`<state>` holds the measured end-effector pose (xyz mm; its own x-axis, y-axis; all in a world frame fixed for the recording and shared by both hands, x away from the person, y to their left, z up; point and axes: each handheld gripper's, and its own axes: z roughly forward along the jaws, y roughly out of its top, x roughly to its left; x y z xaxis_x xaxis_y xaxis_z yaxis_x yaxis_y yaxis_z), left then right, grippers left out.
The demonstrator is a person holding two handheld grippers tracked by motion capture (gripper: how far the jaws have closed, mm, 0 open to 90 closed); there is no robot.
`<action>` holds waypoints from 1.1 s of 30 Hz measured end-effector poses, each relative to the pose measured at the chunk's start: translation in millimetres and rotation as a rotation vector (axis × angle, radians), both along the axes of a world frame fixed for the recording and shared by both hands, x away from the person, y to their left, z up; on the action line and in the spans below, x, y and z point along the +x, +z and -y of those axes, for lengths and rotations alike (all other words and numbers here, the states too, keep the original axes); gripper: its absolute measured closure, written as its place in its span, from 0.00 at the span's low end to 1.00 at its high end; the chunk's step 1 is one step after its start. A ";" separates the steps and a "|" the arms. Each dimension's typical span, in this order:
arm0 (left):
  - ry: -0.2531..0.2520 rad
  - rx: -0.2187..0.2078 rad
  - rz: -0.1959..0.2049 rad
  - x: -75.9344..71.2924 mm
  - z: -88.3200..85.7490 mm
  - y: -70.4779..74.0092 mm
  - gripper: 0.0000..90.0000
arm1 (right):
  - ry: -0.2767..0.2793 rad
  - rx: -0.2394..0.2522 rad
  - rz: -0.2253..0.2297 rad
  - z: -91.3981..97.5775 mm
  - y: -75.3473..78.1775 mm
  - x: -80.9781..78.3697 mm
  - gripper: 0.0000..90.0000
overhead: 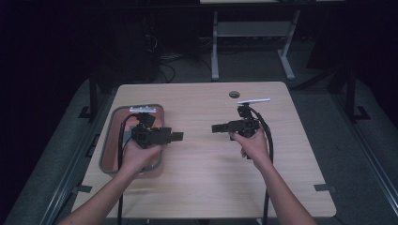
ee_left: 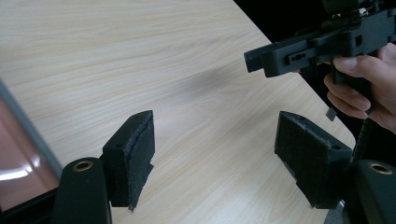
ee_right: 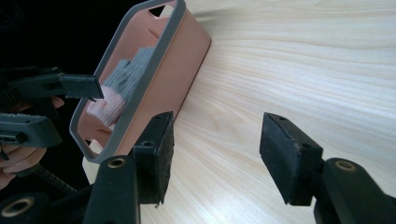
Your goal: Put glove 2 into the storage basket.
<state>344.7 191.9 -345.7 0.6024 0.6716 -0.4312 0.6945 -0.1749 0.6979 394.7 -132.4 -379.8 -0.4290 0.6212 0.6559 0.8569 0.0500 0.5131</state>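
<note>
Two grippers hang over a pale wood-grain bench [overhead: 202,154], pointed toward each other across bare laminate. The left gripper [overhead: 176,136] sits at the inner edge of a pink bin [overhead: 107,150] with a grey rim, near the bench's left side; its jaws stand wide, and in the left gripper view nothing lies between the dark, felt-like pads [ee_left: 135,154]. The right gripper [overhead: 217,127] is held well apart from the bin, jaws likewise wide with only bench top between them.

The bin is a rounded rectangle with smooth, glossy plastic walls and handle cut-outs. In the right gripper view it holds folded cloth [ee_right: 125,81]: a grey ribbed knit piece lying on a pink one, soft and limp.

I judge the step as a start or a pause between grasps, with nothing held. The likely next move is for the left gripper to turn down into the bin and close on the cloth; being floppy, it calls for a pinch on a fold rather than an edge.
</note>
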 end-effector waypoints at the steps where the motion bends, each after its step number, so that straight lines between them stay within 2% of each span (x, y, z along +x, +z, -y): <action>1: -0.001 -0.005 -0.003 -0.2 1.8 -0.3 0.32 | -0.003 -0.002 0.002 1.9 0.1 -0.2 0.49; 7: -0.022 -0.003 0.003 -2.1 10.7 -1.4 0.31 | -0.016 -0.007 -0.007 13.0 -1.6 -2.4 0.48; 15: -0.053 0.004 0.009 -5.1 21.1 -3.3 0.31 | -0.044 -0.026 -0.024 31.2 -11.4 -7.4 0.46; 24: -0.098 0.007 0.004 -10.0 35.4 -9.3 0.30 | -0.071 -0.024 -0.038 47.0 -18.6 -11.0 0.46; 33: -0.118 0.006 0.004 -14.4 46.9 -16.1 0.30 | -0.099 -0.023 -0.051 64.6 -24.8 -15.6 0.45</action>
<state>330.4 145.1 -361.8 0.6794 0.5985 -0.4245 0.6658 -0.2597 0.6995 379.1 -196.9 -404.7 -0.3309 0.6738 0.6607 0.8832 -0.0254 0.4683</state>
